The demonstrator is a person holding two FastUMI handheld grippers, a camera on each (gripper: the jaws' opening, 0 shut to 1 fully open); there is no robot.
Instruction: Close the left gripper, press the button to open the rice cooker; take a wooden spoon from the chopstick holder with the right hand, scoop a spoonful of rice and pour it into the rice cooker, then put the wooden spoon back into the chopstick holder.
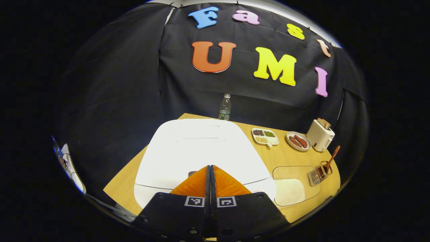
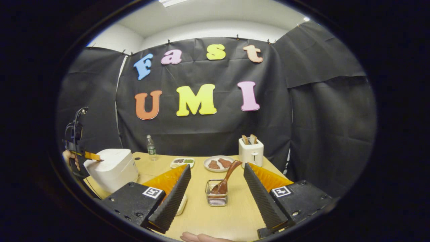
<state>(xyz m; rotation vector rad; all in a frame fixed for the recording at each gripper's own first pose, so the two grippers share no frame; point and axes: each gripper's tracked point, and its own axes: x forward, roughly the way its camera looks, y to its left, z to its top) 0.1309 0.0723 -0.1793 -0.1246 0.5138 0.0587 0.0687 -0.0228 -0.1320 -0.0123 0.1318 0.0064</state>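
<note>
Left jaws pressed together, empty, tips over the near edge of the cooker [image 1: 201,148] lid; right jaws spread wide, holding nothing. Left gripper [image 1: 210,168] sat right above a small dark patch at the lid's front, likely the button, mostly hidden by the tips. Judged step: the press. Best done straight down with the tips centred on the button, firm and brief, then clear so the lid can swing up.

Spoon [image 2: 227,178] stood tilted in the holder [image 2: 216,193], mid-desk, between the right gripper [image 2: 215,198] fingers but farther off, untouched.

Left gripper view showed the rice tray [image 1: 292,188] right of the cooker, holder just beyond. Right gripper view showed the left gripper from the side, a hand behind it, level with the cooker's top.
</note>
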